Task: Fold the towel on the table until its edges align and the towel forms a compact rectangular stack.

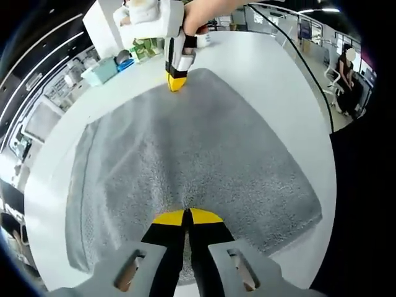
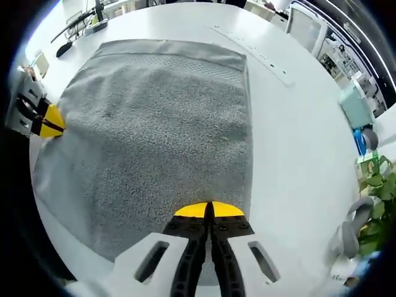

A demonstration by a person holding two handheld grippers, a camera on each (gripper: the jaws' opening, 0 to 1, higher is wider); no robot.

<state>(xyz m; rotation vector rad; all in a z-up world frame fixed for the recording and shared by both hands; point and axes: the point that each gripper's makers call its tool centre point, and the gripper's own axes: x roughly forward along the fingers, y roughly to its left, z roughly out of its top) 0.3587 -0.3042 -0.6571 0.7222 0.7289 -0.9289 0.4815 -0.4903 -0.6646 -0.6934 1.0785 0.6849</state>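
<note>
A grey towel (image 1: 192, 148) lies spread flat on the round white table (image 1: 272, 68). In the left gripper view my left gripper (image 1: 187, 216) has its yellow-tipped jaws pressed together on the towel's near edge. At the towel's far edge my right gripper (image 1: 176, 81), held by a hand, points down with its tips on the cloth. In the right gripper view the same towel (image 2: 167, 117) stretches away from my right gripper (image 2: 209, 210), whose jaws are shut at its near edge. My left gripper (image 2: 48, 122) touches the towel's left edge there.
A teal box (image 1: 99, 71) and green packets (image 1: 145, 48) stand near the table's far rim. A potted plant (image 2: 373, 179), a teal box (image 2: 356, 105) and a white object (image 2: 352, 232) sit on the right. A seated person (image 1: 345, 77) is beyond the table.
</note>
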